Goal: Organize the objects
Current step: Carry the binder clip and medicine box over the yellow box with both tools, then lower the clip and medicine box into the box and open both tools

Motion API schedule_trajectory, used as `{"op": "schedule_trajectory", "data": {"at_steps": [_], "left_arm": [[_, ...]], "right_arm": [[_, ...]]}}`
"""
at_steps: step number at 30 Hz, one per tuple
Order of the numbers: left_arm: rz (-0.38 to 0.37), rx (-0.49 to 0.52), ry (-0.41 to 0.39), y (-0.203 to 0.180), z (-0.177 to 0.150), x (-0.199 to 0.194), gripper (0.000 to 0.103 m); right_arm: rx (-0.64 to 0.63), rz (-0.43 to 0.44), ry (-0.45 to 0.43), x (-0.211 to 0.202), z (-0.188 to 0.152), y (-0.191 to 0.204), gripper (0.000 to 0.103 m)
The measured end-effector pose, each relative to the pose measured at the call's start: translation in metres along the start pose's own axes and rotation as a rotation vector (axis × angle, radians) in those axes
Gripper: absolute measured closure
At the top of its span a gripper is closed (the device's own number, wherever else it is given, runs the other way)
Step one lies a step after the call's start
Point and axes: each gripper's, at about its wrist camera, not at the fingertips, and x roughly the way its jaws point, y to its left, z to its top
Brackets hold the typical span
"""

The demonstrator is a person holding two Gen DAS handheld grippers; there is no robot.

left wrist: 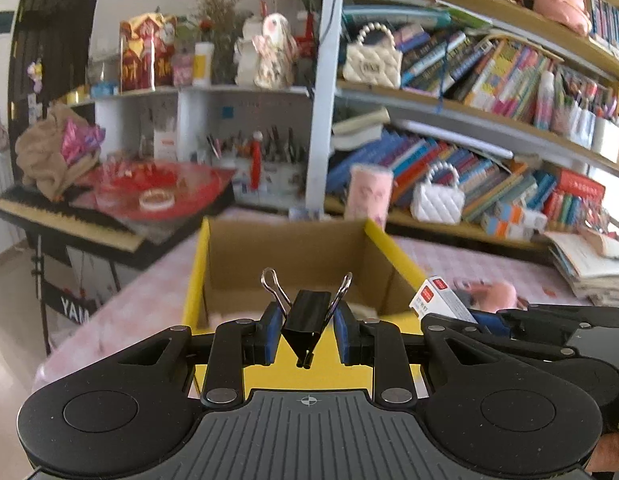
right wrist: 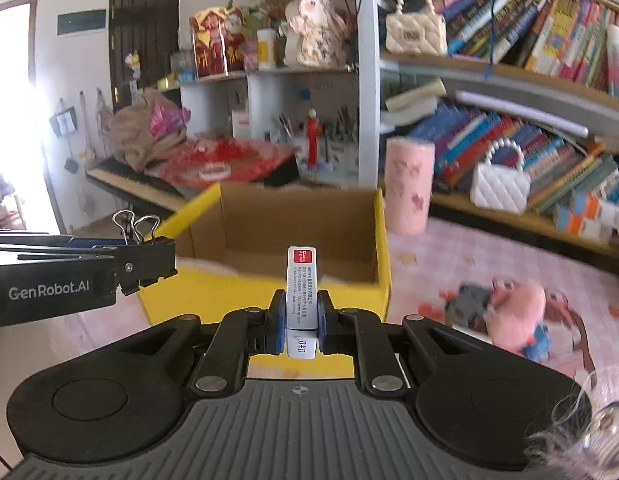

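My left hand-held gripper (left wrist: 307, 336) clamped a binder clip (left wrist: 307, 320) before the yellow box (left wrist: 309, 376); my right hand-held gripper (right wrist: 302, 326) pinched a staple box (right wrist: 301, 292). Only the right view showed a pink toy (right wrist: 517, 320).

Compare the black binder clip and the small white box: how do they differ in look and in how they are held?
The binder clip is black metal with two silver wire handles; the small white box is slim card with a red label and printed text.
The clip sits in the left gripper, handles pointing up; the box stands on edge in the right gripper.
Both are clamped between blue pads, near the open yellow cardboard box.
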Motion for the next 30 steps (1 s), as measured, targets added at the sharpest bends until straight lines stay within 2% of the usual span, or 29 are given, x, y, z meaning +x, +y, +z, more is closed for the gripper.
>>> {"op": "schedule_trajectory", "data": {"at_steps": [3, 6, 14, 20, 30], "left_arm": [[0.024, -0.003, -0.021, 0.006, 0.013, 0.015, 0.077], [0.056, -0.017, -0.009, 0.013, 0.018, 0.032, 0.077], [0.1, 0.007, 0.035, 0.013, 0.013, 0.057, 0.077], [0.082, 0.033, 0.071, 0.008, 0.006, 0.062, 0.077], [0.061, 0.047, 0.137, 0.006, -0.004, 0.067, 0.075]], "right_arm": [[-0.018, -0.02, -0.036, 0.017, 0.018, -0.002, 0.089], [-0.031, -0.038, -0.052, 0.036, 0.031, -0.005, 0.089], [-0.078, -0.045, 0.015, 0.082, 0.026, -0.001, 0.089], [-0.064, -0.038, 0.067, 0.087, 0.012, -0.002, 0.089], [-0.061, -0.038, 0.063, 0.081, 0.012, -0.002, 0.089]]}}
